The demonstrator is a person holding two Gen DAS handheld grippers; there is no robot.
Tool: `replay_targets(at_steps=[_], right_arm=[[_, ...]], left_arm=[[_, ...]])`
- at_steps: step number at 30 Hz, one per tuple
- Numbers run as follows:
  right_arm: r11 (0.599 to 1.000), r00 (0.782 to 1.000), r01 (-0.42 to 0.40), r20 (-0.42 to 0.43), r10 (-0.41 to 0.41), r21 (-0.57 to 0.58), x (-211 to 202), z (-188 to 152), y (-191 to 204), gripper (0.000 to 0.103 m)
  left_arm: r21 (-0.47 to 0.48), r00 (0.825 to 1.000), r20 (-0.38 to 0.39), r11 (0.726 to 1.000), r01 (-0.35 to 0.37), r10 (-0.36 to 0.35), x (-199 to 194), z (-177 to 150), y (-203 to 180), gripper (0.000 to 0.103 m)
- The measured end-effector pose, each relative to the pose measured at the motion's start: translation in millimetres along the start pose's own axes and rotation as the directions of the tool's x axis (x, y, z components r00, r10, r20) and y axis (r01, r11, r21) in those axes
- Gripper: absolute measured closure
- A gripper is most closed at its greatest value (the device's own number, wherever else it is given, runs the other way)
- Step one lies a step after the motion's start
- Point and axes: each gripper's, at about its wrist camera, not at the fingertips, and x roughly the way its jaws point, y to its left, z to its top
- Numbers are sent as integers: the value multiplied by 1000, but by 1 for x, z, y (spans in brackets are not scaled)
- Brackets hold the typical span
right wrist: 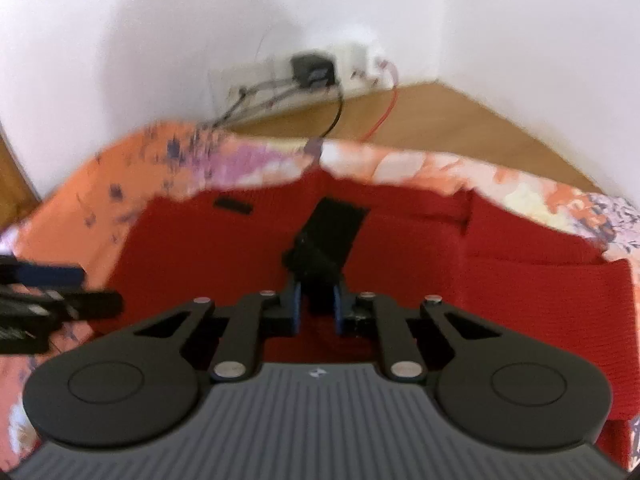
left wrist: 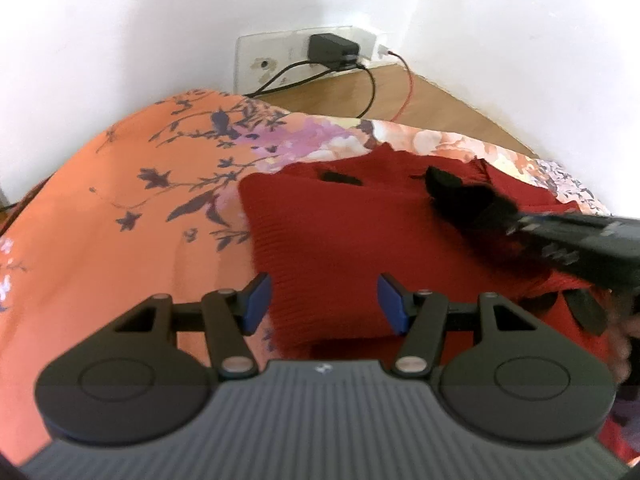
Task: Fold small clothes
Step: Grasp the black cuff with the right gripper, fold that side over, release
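Observation:
A red knit garment [left wrist: 328,232] lies spread on an orange floral bedsheet [left wrist: 120,168]. My left gripper [left wrist: 325,302] hangs open over the garment's near left corner; the red cloth lies under and between its blue pads, which do not press on it. My right gripper [right wrist: 317,310] is shut on a black fabric piece [right wrist: 332,236] that sits on the red garment [right wrist: 500,272]. In the left wrist view the right gripper [left wrist: 452,196] reaches in, blurred, from the right. A small black mark [left wrist: 340,178] shows near the garment's far edge.
Beyond the bed's far edge lies a wooden floor [left wrist: 424,100] against white walls. A wall socket with a black charger [left wrist: 332,50], black cables and a red cable [left wrist: 408,92] sits in the corner. The left gripper [right wrist: 60,292] shows at the right wrist view's left edge.

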Motion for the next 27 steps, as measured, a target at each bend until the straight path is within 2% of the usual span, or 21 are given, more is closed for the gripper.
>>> replay_targets(at_steps=[7, 12, 19, 27], right_arm=[[998, 994, 26, 102, -32, 55, -58, 11, -50, 88], [987, 990, 52, 122, -71, 155, -80, 0, -101, 88], [960, 993, 65, 73, -88, 273, -78, -37, -153, 88], [937, 997, 77, -17, -76, 341, -44, -73, -176, 87]], left_arm=[[-6, 1000, 16, 1000, -20, 20, 12, 4, -19, 43], [1, 999, 10, 999, -43, 43, 23, 2, -30, 43], [12, 996, -13, 996, -91, 91, 36, -2, -39, 43], [46, 990, -6, 989, -141, 141, 44, -7, -47, 41]])
